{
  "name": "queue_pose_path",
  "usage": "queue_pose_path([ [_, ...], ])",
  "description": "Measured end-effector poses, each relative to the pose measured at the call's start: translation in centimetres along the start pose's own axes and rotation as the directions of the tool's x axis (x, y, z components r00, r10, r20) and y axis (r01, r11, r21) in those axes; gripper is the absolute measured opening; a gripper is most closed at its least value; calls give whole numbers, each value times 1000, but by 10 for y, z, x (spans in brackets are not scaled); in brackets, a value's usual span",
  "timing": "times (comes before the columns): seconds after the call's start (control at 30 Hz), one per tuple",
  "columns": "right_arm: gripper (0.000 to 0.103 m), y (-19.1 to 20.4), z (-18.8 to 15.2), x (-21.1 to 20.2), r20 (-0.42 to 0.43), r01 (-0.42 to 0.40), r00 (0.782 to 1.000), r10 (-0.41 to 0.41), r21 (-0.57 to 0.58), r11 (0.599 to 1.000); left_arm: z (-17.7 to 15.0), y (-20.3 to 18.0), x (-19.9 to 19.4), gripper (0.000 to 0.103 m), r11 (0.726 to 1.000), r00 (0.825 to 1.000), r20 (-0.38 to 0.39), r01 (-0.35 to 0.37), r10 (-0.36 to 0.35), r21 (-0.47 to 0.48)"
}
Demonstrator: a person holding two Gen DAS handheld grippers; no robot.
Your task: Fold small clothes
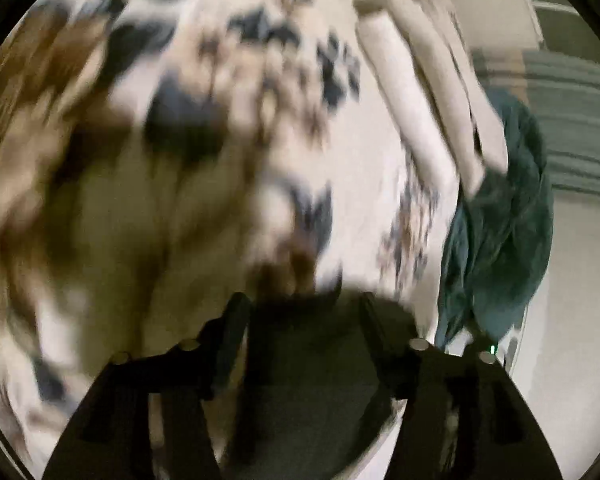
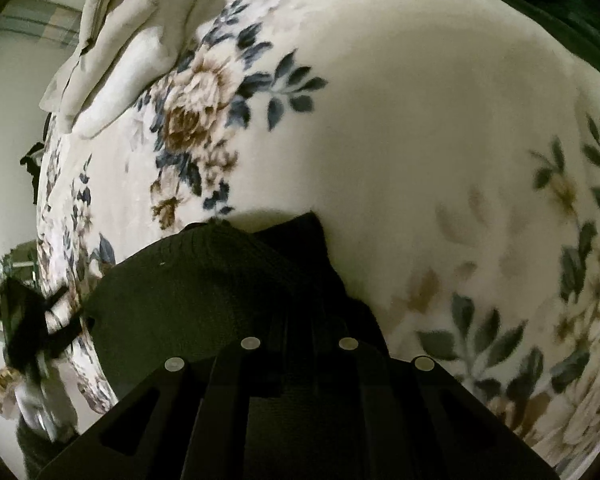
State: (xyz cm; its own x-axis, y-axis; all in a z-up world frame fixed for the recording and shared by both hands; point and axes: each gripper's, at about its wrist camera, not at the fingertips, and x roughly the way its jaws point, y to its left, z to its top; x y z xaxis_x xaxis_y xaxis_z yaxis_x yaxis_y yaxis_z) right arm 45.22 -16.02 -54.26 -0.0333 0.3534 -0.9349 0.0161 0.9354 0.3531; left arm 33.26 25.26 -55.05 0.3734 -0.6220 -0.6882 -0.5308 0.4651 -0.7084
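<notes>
Bed covered by cream blanket (image 2: 400,128) with big blue and brown flower print. Directly on it: a dark ribbed knit garment (image 2: 220,280) near the front edge, a heap of white cloth (image 2: 124,56) at the far corner, a teal garment (image 1: 500,216) draped over the bed's edge.

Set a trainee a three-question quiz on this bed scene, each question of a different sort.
1. True or false: the blanket is plain, with no pattern.
2. Pick one: the hanging garment at the right of the left wrist view is A red, B teal, C yellow.
3. In a few words: what is the right tool shut on?

Key: 1 false, it is floral; 2 B; 3 the dark knit garment.
</notes>
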Motion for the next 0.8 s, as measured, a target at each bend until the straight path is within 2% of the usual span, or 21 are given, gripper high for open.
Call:
queue_pose_path([
  [0.03, 9, -2, -2, -1, 0, -5, 1000, 5, 6, 1000, -12, 4, 0, 55, 1000, 1000, -15, 9, -9, -18],
  [0.1, 9, -5, -5, -2, 1, -8, 1000, 8, 14, 1000, -31, 12, 1, 53, 998, 999, 5, 44, -43, -48],
  [0.13, 9, -6, -7, -2, -1, -9, 1000, 9, 17, 1000, -35, 11, 5, 47, 997, 998, 19, 54, -54, -46],
  [0.17, 9, -6, -9, -1, -4, -7, 1000, 7, 19, 1000, -35, 8, 12, 30, 998, 998, 44, 49, -48, -30],
  [0.2, 9, -7, -11, 0, -5, -3, 1000, 3, 22, 1000, -32, 5, 18, 28, 999, 997, 61, 38, -37, -17],
  [0.33, 9, -9, -14, 3, -4, 10, 1000, -10, 36, 999, 0, 3, 26, 27, 1000, 993, 120, 14, -11, -24],
  [0.4, 9, -8, -14, 0, 3, 12, 1000, -12, 36, 999, 23, 1, 14, 24, 1000, 981, 195, -3, 7, -18],
  [0.5, 9, -6, -14, -3, 5, 9, 1000, -9, 28, 1000, 45, 0, -2, 25, 994, 981, 180, 86, -73, -63],
  [0.53, 9, -5, -15, -6, 3, 12, 1000, -12, 18, 1000, 46, -6, -8, 29, 996, 983, 168, 86, -78, -39],
  [0.6, 9, -5, -19, -11, -14, 7, 1000, -7, -2, 1000, 38, -21, -18, 33, 999, 990, 136, 35, -40, 42],
  [0.63, 9, -8, -23, -15, -26, 9, 1000, -9, -7, 1000, 29, -26, -21, 43, 996, 993, 114, -11, 1, 84],
  [0.67, 11, -12, -28, -20, -32, 14, 999, -14, -7, 1000, 18, -30, -24, 60, 990, 994, 98, -63, 51, 124],
  [0.73, 42, -25, -43, -32, -41, 20, 999, -20, 2, 1000, -13, -30, -32, 69, 962, 976, 117, -202, 182, 185],
  [0.8, 52, -44, -63, -42, -50, 26, 998, -23, 41, 999, -46, -24, -35, 71, 928, 951, 142, -301, 275, 220],
])
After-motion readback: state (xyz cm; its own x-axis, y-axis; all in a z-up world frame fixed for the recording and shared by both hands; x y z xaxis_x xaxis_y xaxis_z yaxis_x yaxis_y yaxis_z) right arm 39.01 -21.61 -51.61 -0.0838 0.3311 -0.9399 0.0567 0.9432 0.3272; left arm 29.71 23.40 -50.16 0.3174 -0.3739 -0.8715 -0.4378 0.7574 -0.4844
